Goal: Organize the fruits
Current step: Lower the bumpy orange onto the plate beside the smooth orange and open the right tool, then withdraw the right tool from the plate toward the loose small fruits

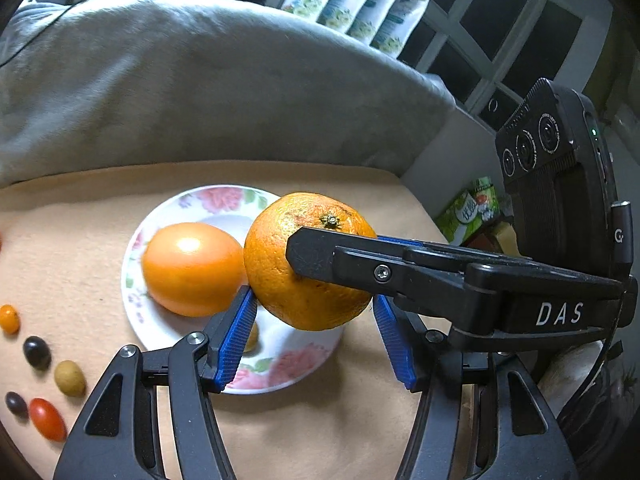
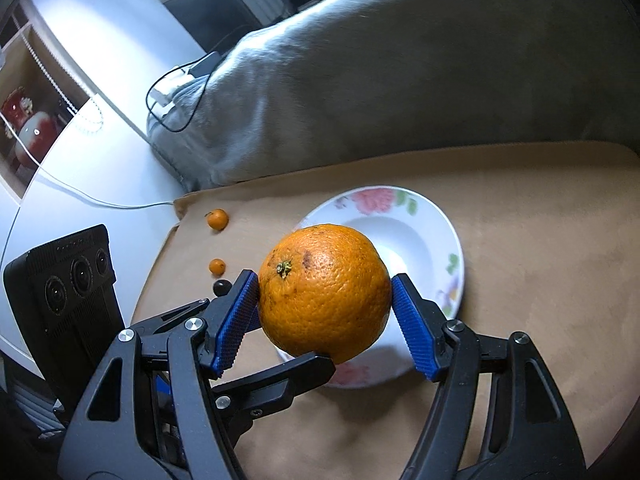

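Both tongs meet at the orange (image 2: 324, 294) above the floral plate (image 2: 420, 216); my right gripper (image 2: 325, 312) clamps it, my left gripper (image 1: 316, 336) brackets it half-open; next I judge lowering it beside the smooth fruit (image 1: 194, 268).

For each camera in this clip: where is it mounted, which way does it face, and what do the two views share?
Left wrist: behind the left claw, looking down at the orange above the floral plate; its blue pads show.
Right wrist: behind the right claw, facing the same orange; its pads clamp it.
Shared: orange, plate, beige mat, grey cushion, the other claw.
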Motion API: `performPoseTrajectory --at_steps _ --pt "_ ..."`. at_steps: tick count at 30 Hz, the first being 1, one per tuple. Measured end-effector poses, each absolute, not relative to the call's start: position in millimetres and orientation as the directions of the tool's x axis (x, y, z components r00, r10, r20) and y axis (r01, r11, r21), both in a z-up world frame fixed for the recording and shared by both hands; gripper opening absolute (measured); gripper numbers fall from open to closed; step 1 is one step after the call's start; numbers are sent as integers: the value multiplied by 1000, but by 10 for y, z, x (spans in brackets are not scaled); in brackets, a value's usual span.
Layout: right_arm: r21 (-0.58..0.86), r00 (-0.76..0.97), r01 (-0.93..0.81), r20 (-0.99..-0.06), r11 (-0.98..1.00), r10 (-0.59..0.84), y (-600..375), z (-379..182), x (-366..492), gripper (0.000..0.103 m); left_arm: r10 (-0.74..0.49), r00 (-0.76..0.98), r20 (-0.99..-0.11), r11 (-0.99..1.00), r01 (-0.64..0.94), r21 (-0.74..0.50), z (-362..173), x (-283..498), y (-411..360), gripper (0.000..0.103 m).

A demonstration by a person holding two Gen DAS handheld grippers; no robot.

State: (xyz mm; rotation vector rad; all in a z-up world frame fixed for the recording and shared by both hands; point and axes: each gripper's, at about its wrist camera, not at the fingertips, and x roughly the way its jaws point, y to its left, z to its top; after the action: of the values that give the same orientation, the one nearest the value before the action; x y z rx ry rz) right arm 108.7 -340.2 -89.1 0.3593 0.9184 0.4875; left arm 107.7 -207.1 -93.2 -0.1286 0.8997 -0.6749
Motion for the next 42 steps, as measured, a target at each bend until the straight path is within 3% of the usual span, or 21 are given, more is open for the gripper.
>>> performPoseTrajectory --at_steps 14,38,42 --pt "542 487 -208 -665 814 566 -3526 -1030 1120 72 -569 410 -713 798 486 -357 -1040 1079 -2169 60" --pt "430 591 -262 -636 864 496 -3357 -667 819 72 -546 489 -680 818 485 -309 -828 866 -2019 58" --pt "405 609 -274 -629 872 484 -3332 -609 782 81 -536 513 -670 826 483 -291 -775 815 -1952 58"
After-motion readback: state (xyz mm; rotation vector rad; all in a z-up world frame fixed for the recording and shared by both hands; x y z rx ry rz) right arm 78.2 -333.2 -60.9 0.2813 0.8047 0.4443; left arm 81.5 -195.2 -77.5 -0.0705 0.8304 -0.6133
